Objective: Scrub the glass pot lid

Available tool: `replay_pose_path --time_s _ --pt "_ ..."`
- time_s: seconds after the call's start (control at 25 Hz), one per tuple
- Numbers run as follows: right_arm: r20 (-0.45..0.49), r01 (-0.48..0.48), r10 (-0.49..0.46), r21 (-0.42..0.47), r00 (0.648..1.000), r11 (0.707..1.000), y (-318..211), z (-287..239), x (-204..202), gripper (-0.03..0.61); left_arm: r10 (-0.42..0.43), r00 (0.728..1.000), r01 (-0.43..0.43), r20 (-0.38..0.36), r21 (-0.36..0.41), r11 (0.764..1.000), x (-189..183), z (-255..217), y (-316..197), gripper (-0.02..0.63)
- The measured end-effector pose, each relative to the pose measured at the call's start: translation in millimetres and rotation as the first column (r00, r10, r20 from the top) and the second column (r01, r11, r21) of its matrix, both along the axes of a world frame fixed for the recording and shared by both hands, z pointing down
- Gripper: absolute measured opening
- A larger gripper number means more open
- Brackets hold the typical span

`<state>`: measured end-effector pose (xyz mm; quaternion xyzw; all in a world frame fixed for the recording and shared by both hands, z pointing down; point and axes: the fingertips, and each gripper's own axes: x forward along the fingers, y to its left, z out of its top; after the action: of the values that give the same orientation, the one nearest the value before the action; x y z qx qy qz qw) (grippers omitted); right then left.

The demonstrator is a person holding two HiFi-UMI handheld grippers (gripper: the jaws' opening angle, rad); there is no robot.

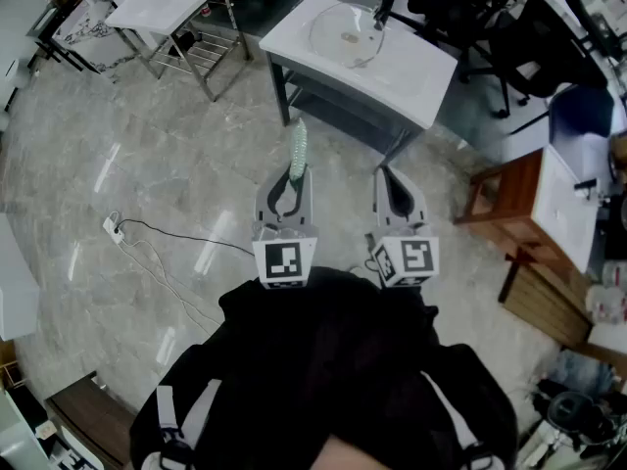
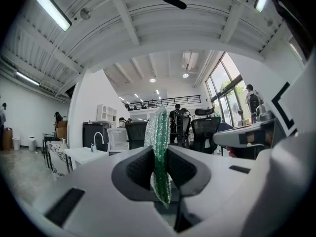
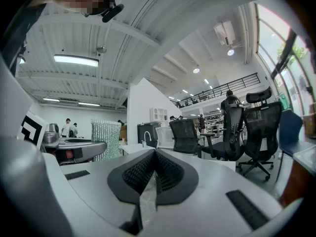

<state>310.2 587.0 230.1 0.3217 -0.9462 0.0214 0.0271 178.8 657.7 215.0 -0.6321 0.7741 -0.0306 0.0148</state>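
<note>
left gripper (image 1: 292,186) with scrubber (image 1: 298,145), level beside right gripper (image 1: 389,180)

**Legend.** No text, brand, number or sign can be read in any view. The cubes on the left gripper (image 1: 293,174) and right gripper (image 1: 385,176) bear only black-and-white square patterns (coded markers, not lettering). Print on distant furniture, if any, is seemingly too small to read.
</note>
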Motion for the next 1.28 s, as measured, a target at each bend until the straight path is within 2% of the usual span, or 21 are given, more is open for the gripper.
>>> replay_pose_path --time_s 0.12,0.28,0.6,0.76,1.12,1.28 --pt "0.009 -0.002 0.002 0.010 1.000 1.000 0.8 -2.5 -11.3 0.003 0.017 0.999 -0.016 0.037 -0.029 0.999 -10.8 4.4 0.5 0.061" --pt "0.025 -0.029 0.029 -0.011 0.999 1.000 4.7 -1.7 -29.2 0.005 0.017 1.000 -0.017 -0.011 0.007 1.000 -32.5 2.7 4.0 0.061" --pt "0.019 -0.062 0.063 -0.017 0.998 0.998 22.9 11.9 -59.2 0.004 0.055 0.998 -0.055 -0.018 -0.011 0.998 -69.7 20.9 13.0 0.061" --pt "0.041 -0.057 0.057 -0.010 0.997 0.998 15.9 3.1 -76.1 0.003 0.051 0.998 -0.051 -0.028 0.007 0.999 -87.0 17.3 10.4 0.061" --pt "0.042 -0.020 0.019 0.020 0.999 1.000 -25.5 14.9 -128.8 0.003 0.073 0.997 -0.072 0.039 -0.015 0.997 -118.7 24.1 -40.9 0.061" --pt "0.057 -0.029 0.030 -0.020 0.998 0.999 -57.3 23.8 -148.7 0.003 0.072 0.997 -0.071 0.015 -0.042 0.997 -138.7 35.4 -77.2 0.061"
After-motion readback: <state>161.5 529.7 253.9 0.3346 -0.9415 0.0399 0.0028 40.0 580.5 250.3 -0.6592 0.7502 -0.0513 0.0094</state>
